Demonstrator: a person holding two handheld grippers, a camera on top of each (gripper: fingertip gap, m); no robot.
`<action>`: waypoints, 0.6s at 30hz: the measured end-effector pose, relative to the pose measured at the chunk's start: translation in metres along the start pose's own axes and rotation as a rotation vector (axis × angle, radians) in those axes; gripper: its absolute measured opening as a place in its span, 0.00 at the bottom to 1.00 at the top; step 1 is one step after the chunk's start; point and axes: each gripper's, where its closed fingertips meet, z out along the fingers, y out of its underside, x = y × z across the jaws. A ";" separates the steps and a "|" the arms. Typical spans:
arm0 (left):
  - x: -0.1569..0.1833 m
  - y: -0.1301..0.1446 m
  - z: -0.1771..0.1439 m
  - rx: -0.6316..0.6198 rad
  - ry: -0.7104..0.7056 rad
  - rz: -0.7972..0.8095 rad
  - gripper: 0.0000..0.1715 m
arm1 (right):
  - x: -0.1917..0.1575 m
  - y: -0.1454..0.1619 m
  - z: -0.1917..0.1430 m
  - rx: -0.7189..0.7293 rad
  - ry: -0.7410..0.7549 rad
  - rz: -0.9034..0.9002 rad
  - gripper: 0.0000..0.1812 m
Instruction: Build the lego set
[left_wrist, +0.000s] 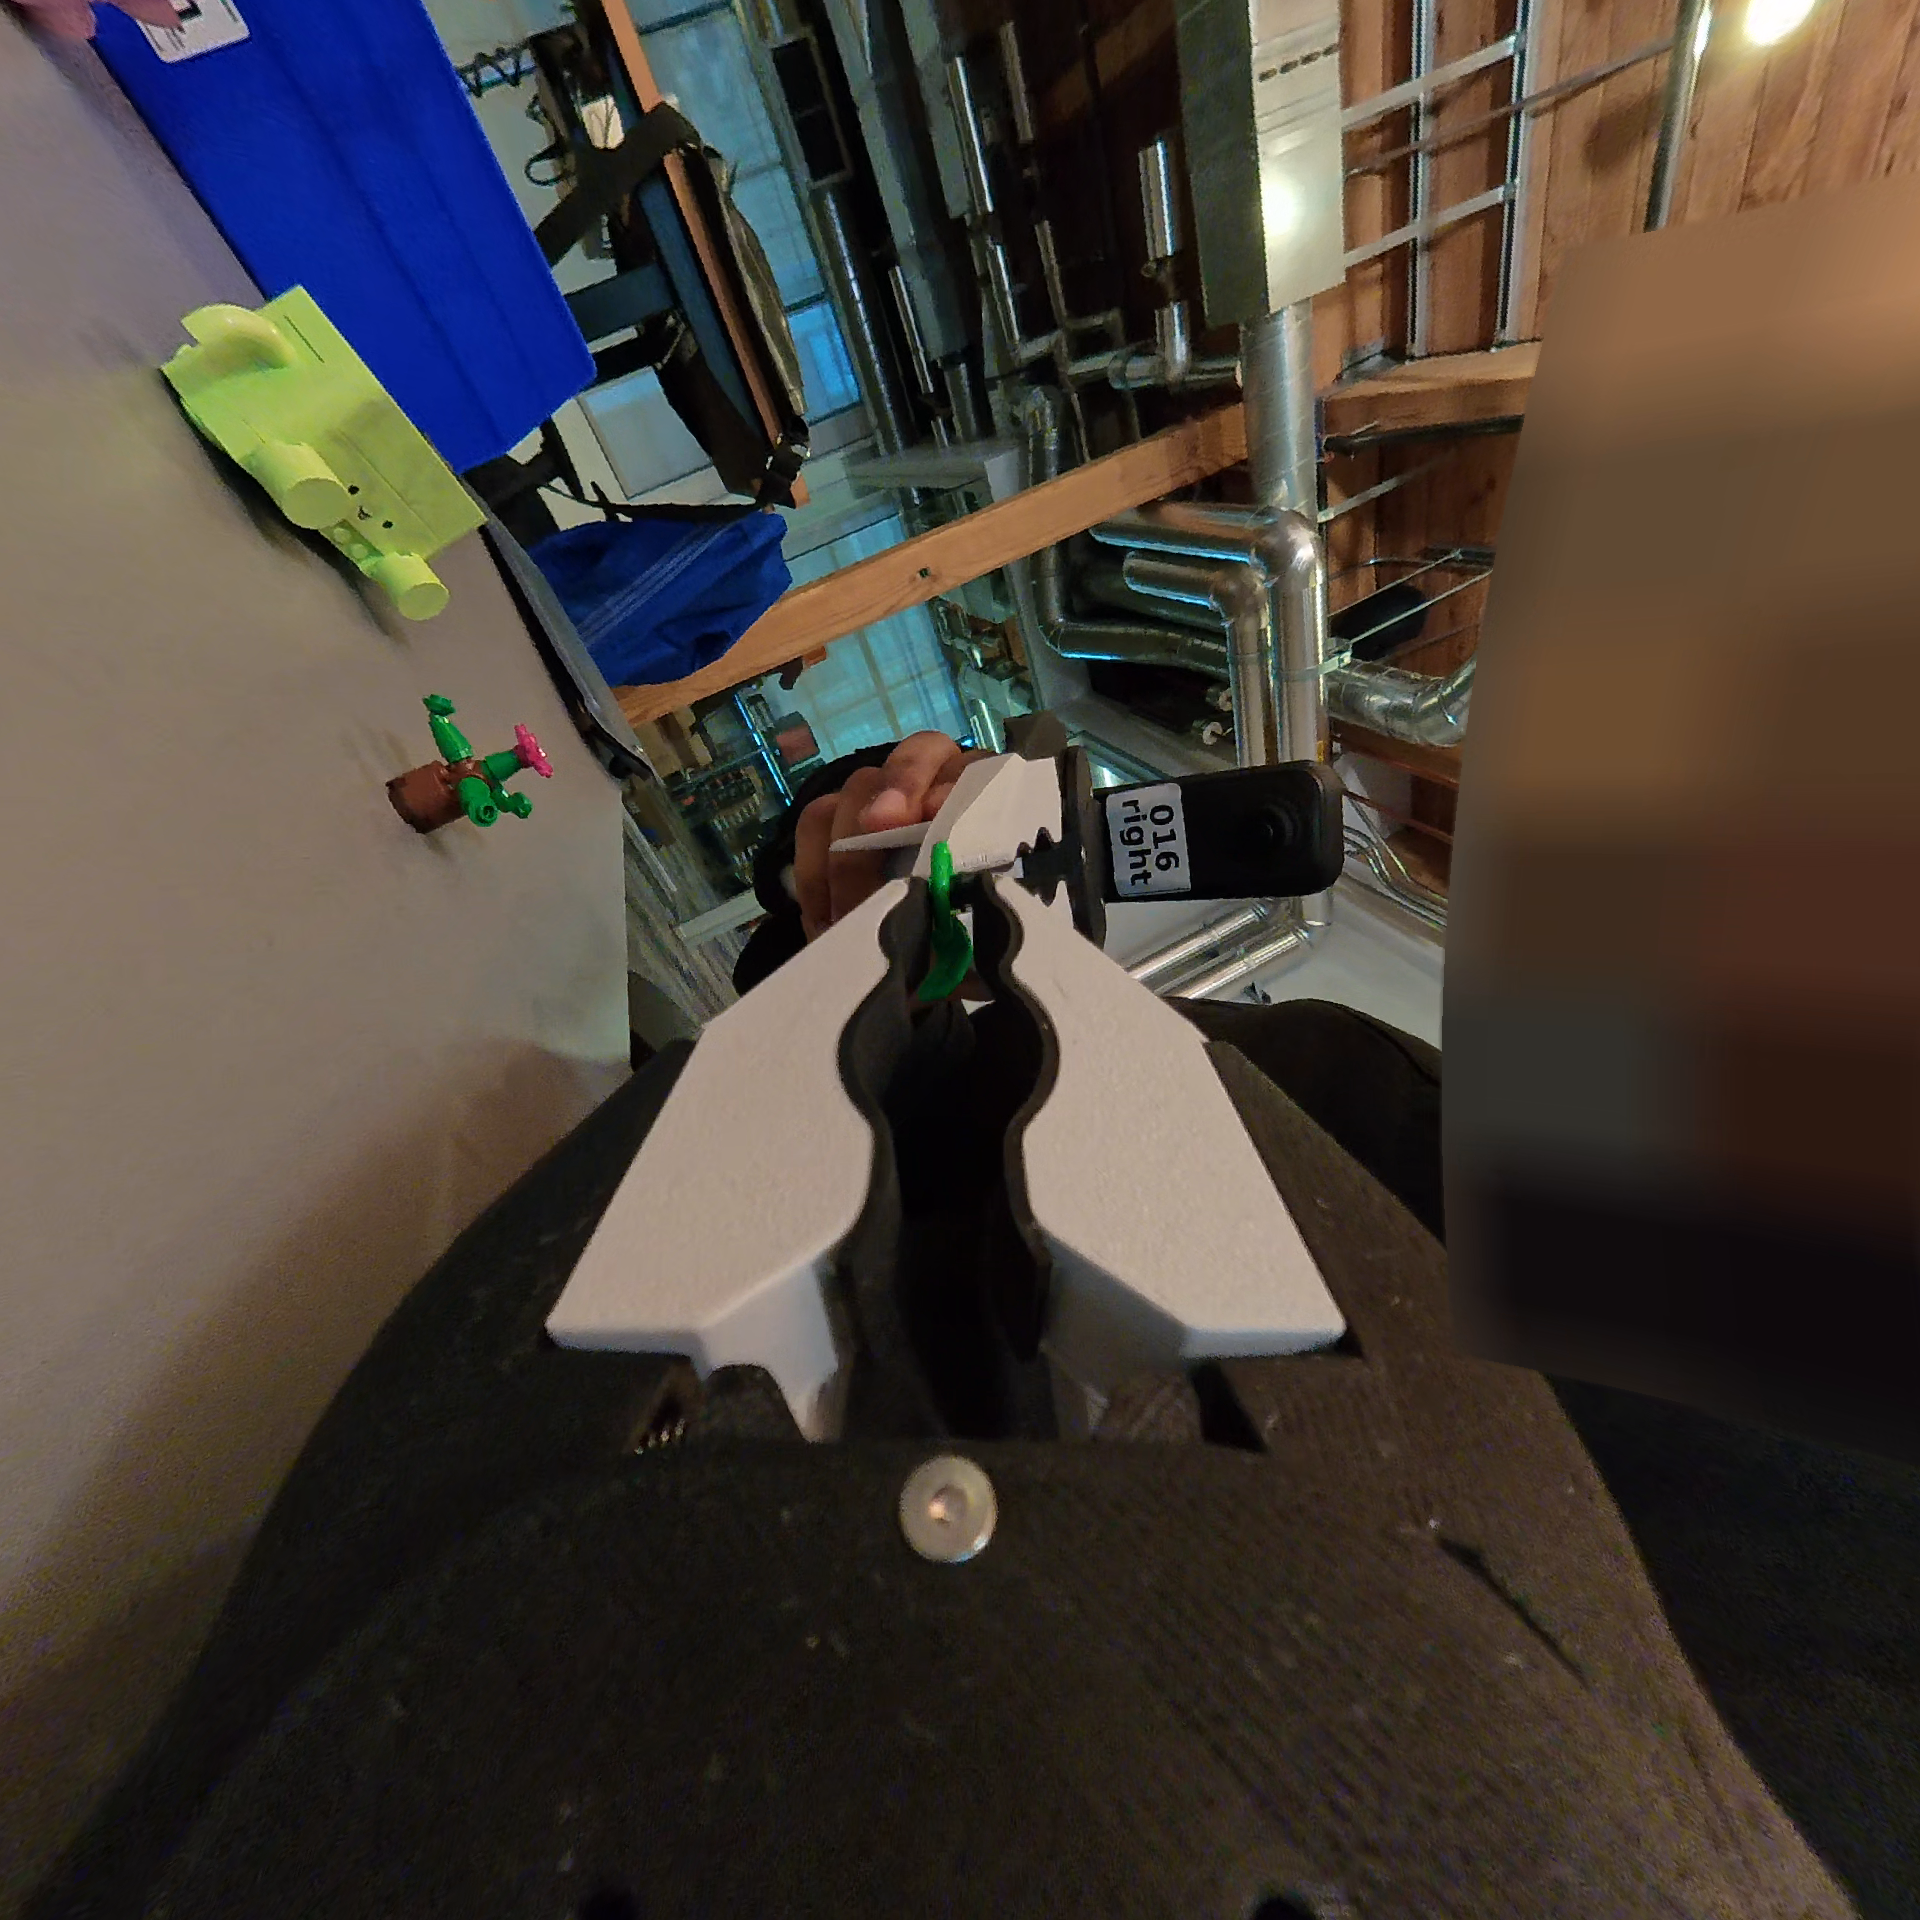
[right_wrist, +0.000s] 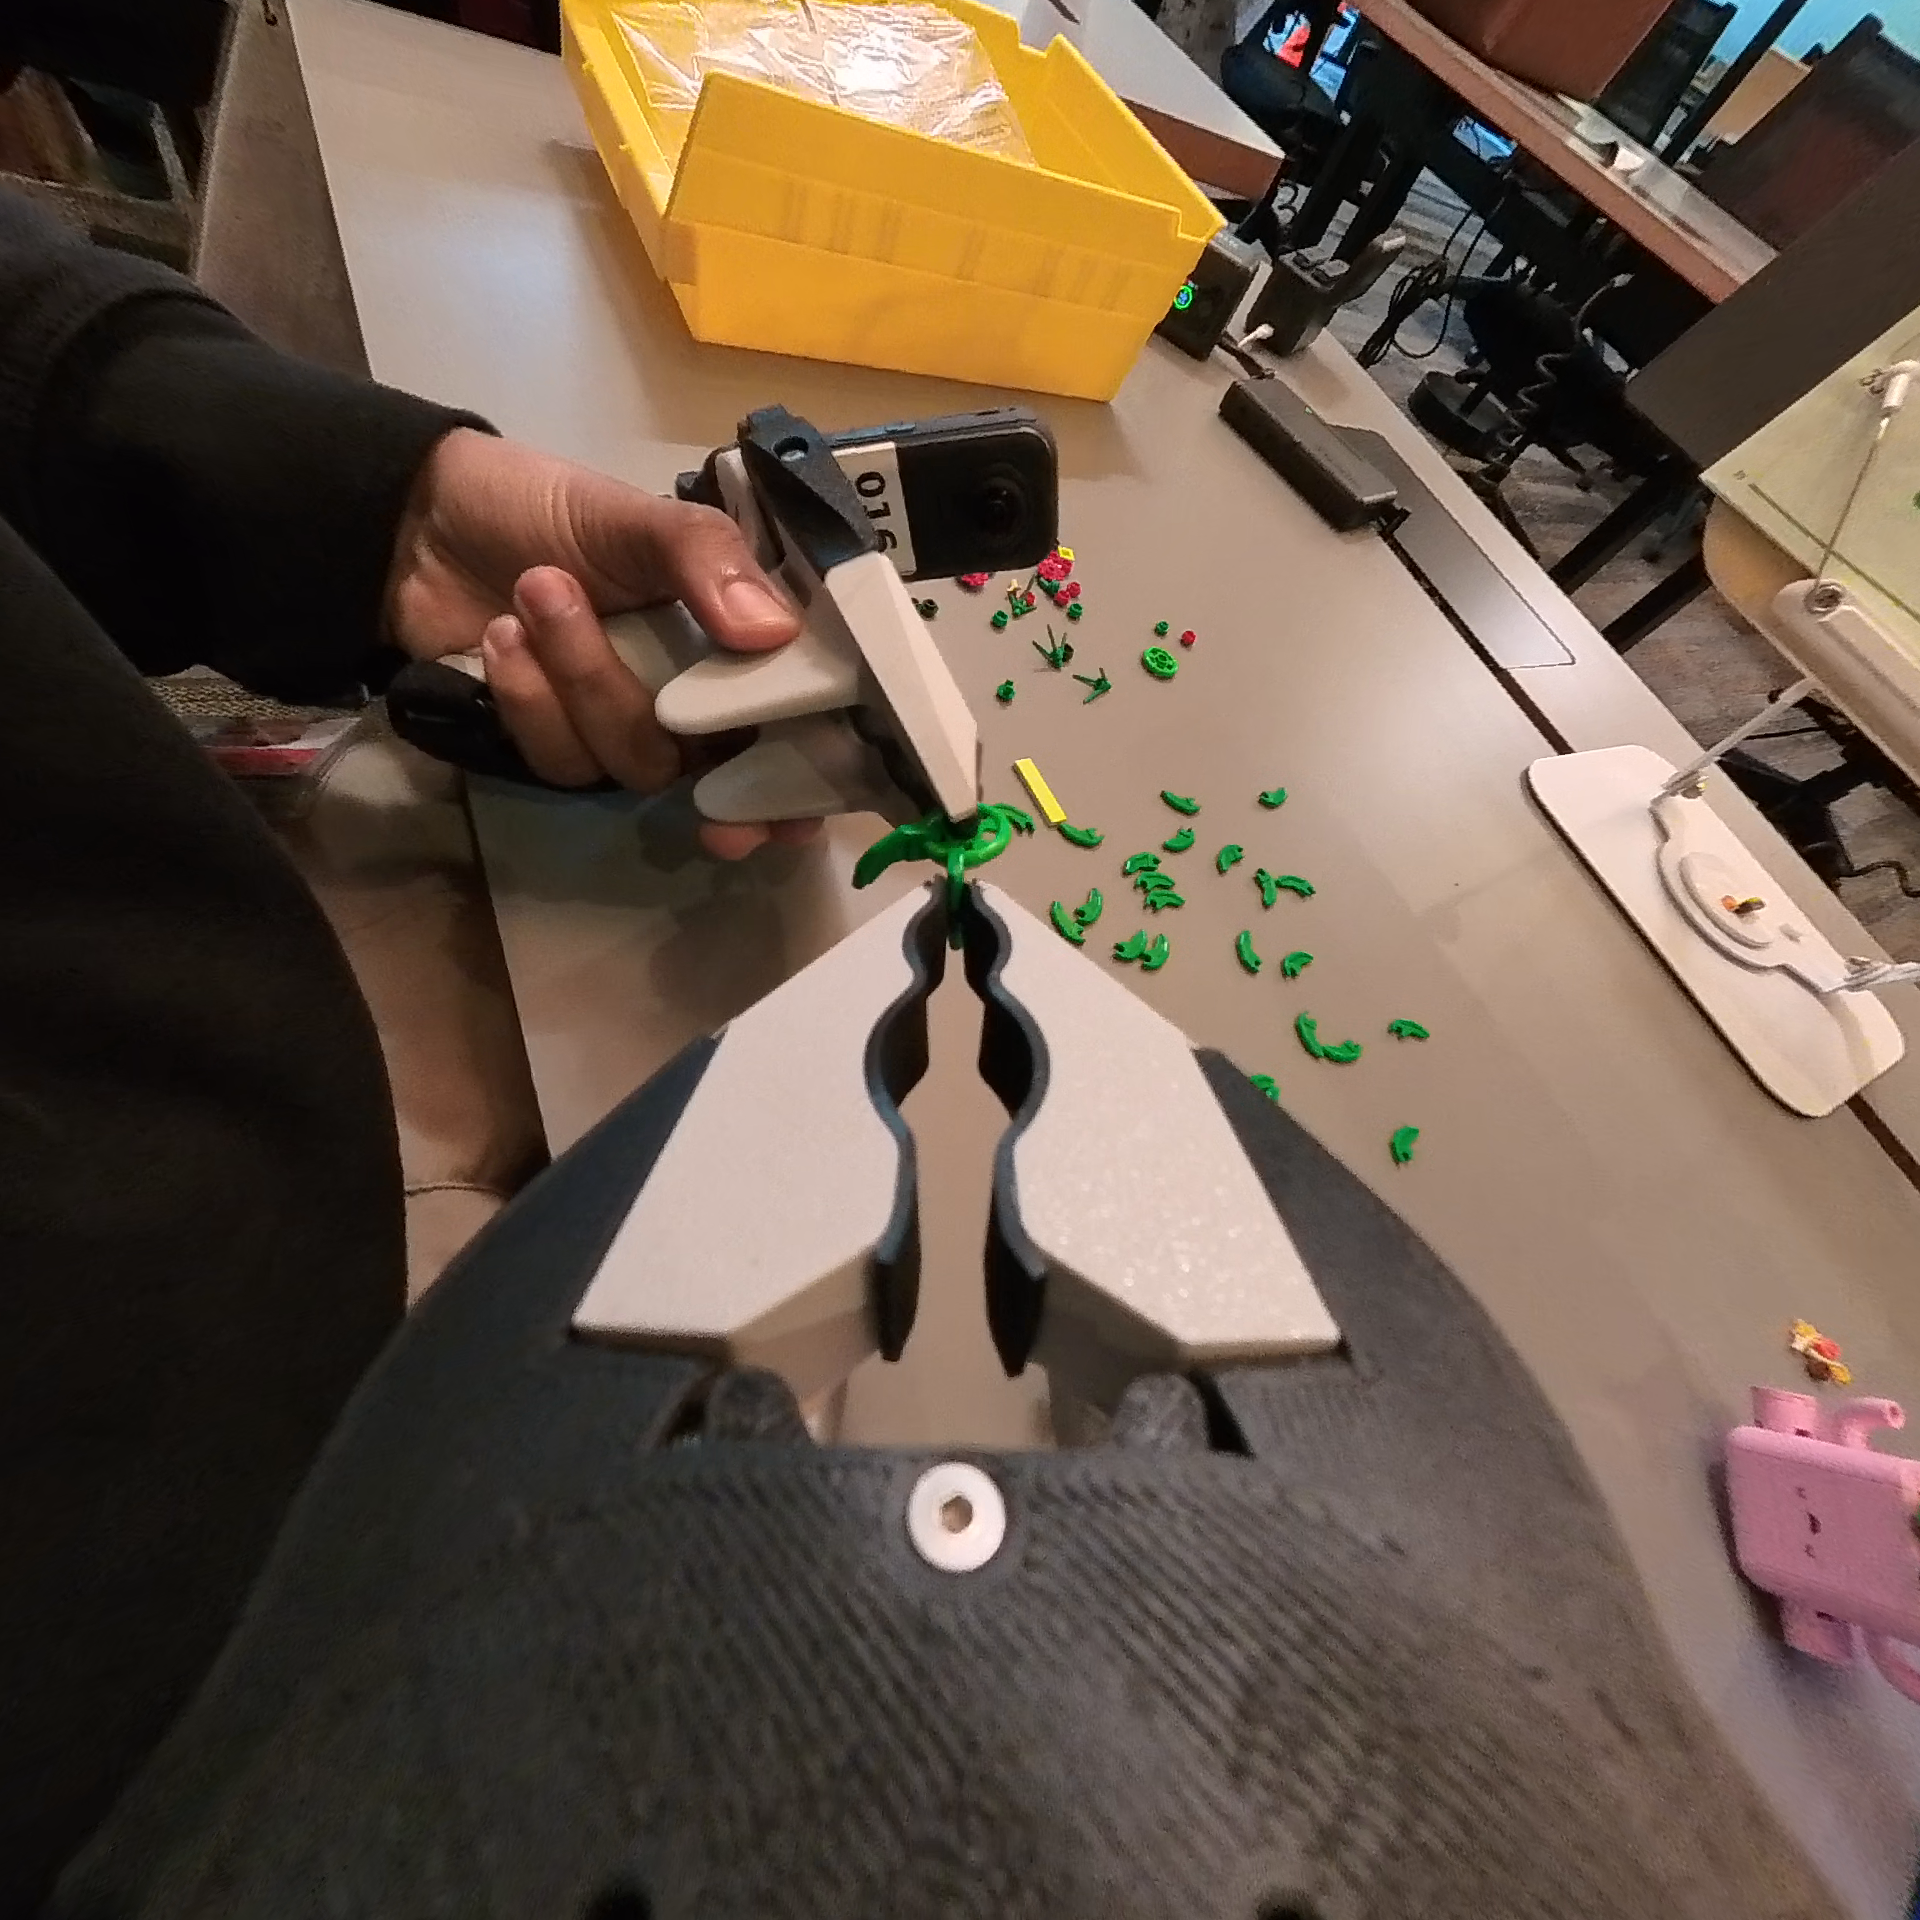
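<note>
Both grippers meet above the table on one small green Lego plant piece, a leafy ring with a stem (right_wrist: 940, 847). My right gripper (right_wrist: 954, 902) is shut on its stem. My left gripper (right_wrist: 961, 816), held by a hand, is shut on the ring from above. In the left wrist view the left gripper (left_wrist: 951, 909) is shut on the green piece (left_wrist: 943, 940), and the right gripper (left_wrist: 982, 831) touches it from the far side. Several loose green leaf pieces (right_wrist: 1195, 904) lie on the table. A small potted Lego plant with a pink flower (left_wrist: 468, 774) stands apart.
A yellow bin (right_wrist: 904, 260) stands at the back. Red and pink flower bits (right_wrist: 1049, 582) and a yellow bar (right_wrist: 1039, 790) lie near the leaves. There is a white stand base (right_wrist: 1621, 862) at right, a pink block (right_wrist: 1829, 1538), a lime block (left_wrist: 312, 436) and a blue bin (left_wrist: 343, 187). The tips of both grippers are at nearly the same place.
</note>
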 end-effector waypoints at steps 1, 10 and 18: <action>0.001 0.001 0.000 -0.004 0.000 0.002 0.03 | 0.000 0.000 -0.001 0.001 -0.004 0.005 0.00; -0.001 0.002 0.001 -0.007 -0.008 -0.009 0.04 | 0.001 0.003 0.000 -0.010 0.013 0.007 0.00; -0.007 0.005 0.002 -0.037 -0.081 0.048 0.03 | 0.000 0.008 -0.001 -0.064 -0.005 -0.007 0.00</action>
